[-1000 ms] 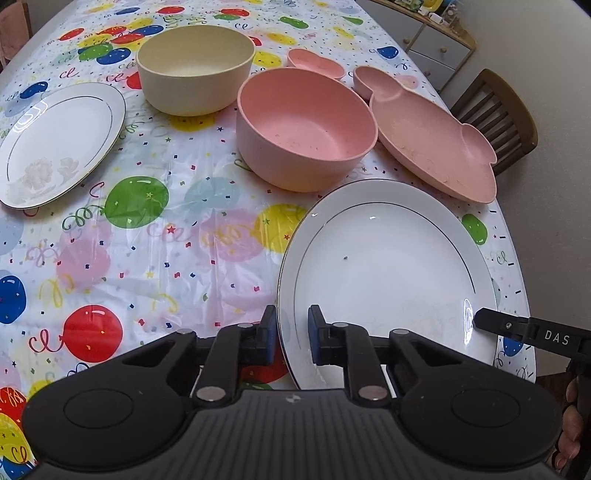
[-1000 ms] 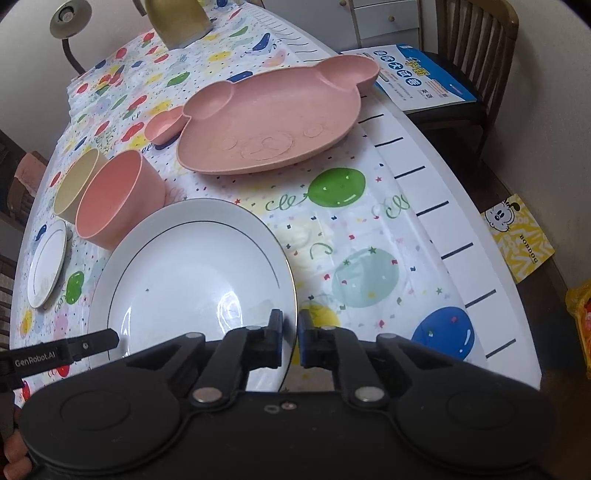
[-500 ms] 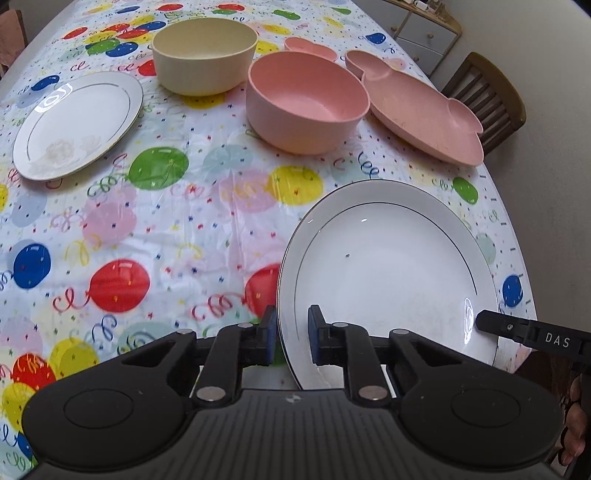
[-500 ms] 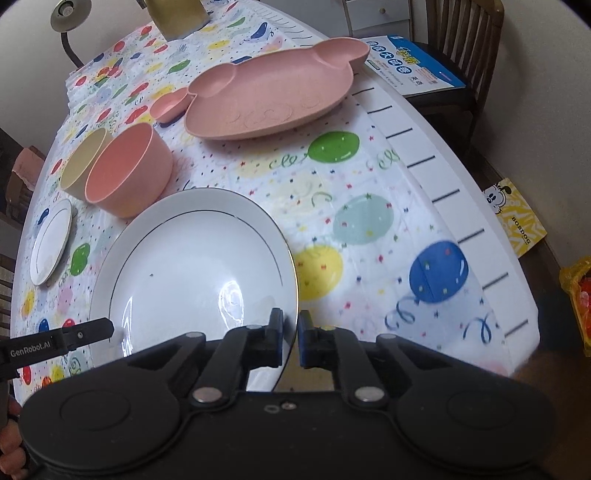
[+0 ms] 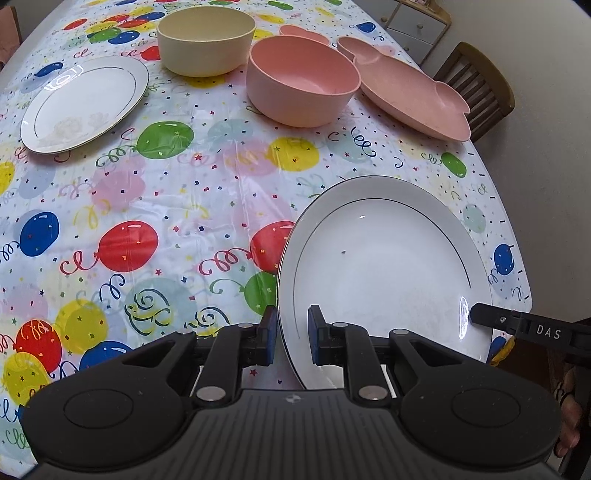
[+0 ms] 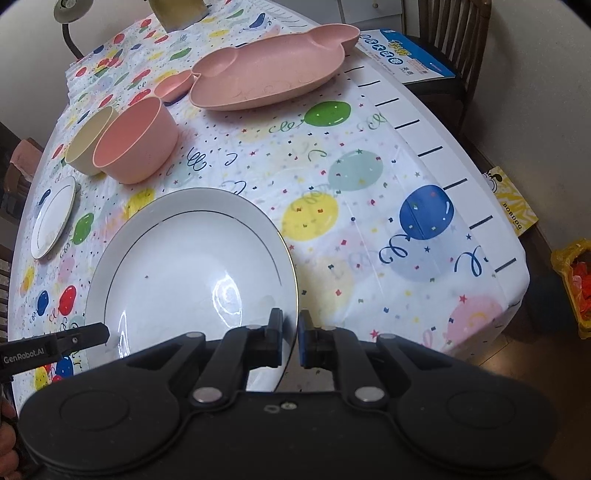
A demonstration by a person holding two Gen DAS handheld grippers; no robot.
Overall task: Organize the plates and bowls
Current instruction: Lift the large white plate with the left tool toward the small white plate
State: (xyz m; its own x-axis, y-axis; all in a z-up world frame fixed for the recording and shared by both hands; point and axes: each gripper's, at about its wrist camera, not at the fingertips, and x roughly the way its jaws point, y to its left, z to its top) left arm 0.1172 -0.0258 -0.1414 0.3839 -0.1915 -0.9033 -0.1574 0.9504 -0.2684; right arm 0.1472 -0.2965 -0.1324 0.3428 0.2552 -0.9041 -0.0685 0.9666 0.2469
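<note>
A large white plate (image 5: 384, 258) with a thin dark ring hangs above the balloon tablecloth near its front right corner. My left gripper (image 5: 291, 336) is shut on its left rim, and my right gripper (image 6: 290, 341) is shut on its right rim (image 6: 291, 280). Each gripper's tip shows at the plate's far edge in the other's view. Farther back stand a pink bowl (image 5: 303, 85), a cream bowl (image 5: 205, 40), a small white plate (image 5: 85, 103) at the left and a pink bear-shaped divided plate (image 5: 410, 96) at the right.
A small pink dish (image 6: 171, 86) lies beside the bear plate. The table edge (image 6: 480, 221) runs close on the right, with a wooden chair (image 5: 476, 88) and a booklet (image 6: 402, 55) beyond it. A lamp (image 6: 64, 11) and a yellow object stand at the far end.
Both grippers have carried the large white plate back toward the table's front edge, away from the bowls. The pink bowl and bear plate now sit farther from it.
</note>
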